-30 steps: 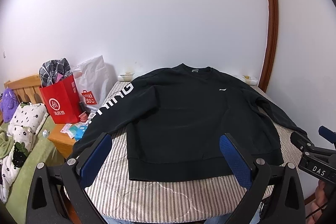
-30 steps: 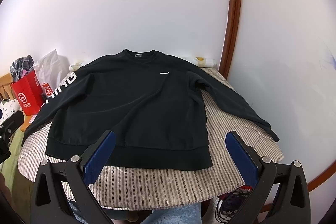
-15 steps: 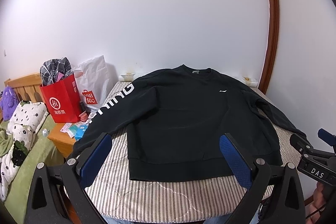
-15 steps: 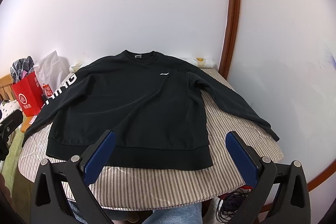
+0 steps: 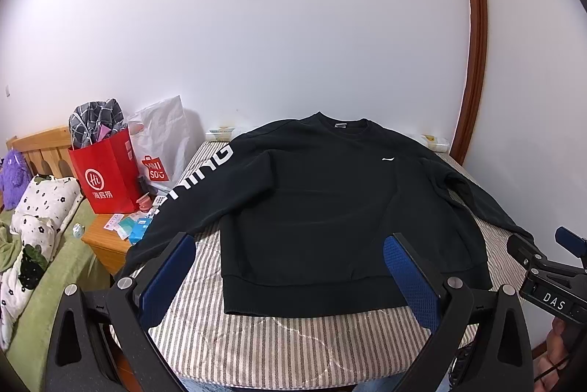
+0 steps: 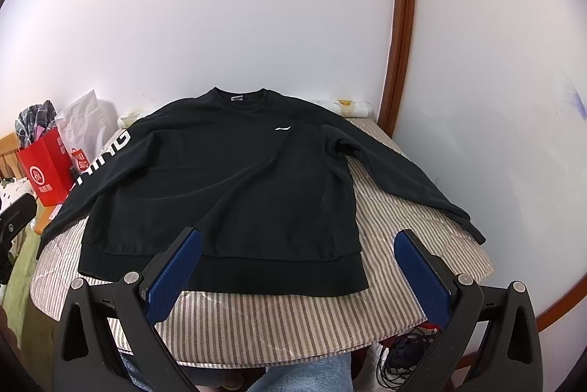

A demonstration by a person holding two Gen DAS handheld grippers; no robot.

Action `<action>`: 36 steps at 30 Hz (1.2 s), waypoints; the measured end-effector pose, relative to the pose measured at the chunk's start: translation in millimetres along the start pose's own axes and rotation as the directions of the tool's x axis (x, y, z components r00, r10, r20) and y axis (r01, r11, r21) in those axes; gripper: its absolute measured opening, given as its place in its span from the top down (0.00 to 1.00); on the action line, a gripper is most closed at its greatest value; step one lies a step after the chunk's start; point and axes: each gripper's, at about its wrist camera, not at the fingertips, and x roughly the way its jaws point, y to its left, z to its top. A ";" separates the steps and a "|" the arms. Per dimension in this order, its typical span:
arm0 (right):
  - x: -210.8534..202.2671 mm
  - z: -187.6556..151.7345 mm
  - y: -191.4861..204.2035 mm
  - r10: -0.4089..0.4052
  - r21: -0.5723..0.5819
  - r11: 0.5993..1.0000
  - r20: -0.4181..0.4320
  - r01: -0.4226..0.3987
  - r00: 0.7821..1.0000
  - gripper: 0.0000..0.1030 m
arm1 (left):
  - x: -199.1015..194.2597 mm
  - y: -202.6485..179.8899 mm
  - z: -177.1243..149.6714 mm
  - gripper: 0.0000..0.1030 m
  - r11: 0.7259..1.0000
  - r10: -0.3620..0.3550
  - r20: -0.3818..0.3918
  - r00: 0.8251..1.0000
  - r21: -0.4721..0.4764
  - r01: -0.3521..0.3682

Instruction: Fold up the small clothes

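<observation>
A black sweatshirt (image 5: 330, 208) (image 6: 234, 186) lies flat, front up, on a striped pad (image 5: 293, 344) (image 6: 286, 322), collar toward the wall and both sleeves spread out. Its left sleeve carries white letters (image 5: 198, 175). My left gripper (image 5: 290, 260) hovers open above the hem, holding nothing. My right gripper (image 6: 297, 252) is open too, above the hem's right half, with nothing between its blue pads (image 6: 172, 278). In the left wrist view the right gripper (image 5: 550, 267) shows at the right edge.
A red paper bag (image 5: 106, 171) and a white bag (image 5: 161, 142) stand on a wooden nightstand (image 5: 106, 241) at the left. A bed with green cover and spotted pillow (image 5: 36, 208) lies further left. A white wall stands behind; cables (image 6: 400, 351) lie below right.
</observation>
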 end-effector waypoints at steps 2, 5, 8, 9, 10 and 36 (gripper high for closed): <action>0.0 0.0 -0.5 0.001 0.000 1.000 0.000 -0.001 1.000 0.00 | 0.2 0.4 0.0 0.00 1.000 0.000 0.000 1.000 0.001 0.000; -0.1 -0.2 -0.3 -0.001 0.000 1.000 0.000 0.001 1.000 0.00 | 0.2 0.8 0.2 0.00 1.000 0.000 0.000 1.000 0.002 0.000; -0.4 -0.1 -0.4 0.001 0.001 1.000 0.000 -0.001 1.000 0.00 | 0.4 1.0 0.2 0.00 1.000 -0.002 0.000 1.000 0.001 0.002; -0.4 0.0 -0.2 0.000 0.001 1.000 0.001 0.000 1.000 0.00 | 0.4 0.8 0.0 0.00 1.000 -0.001 0.000 1.000 0.001 0.001; -0.6 0.1 -0.4 -0.001 0.000 1.000 0.003 0.001 1.000 0.00 | 0.4 0.5 0.0 0.00 1.000 0.000 0.000 1.000 0.000 0.000; 4.2 -0.8 1.6 -0.009 0.006 1.000 0.003 0.009 1.000 0.00 | 5.0 12.3 3.1 0.00 1.000 -0.020 -0.002 1.000 -0.022 0.020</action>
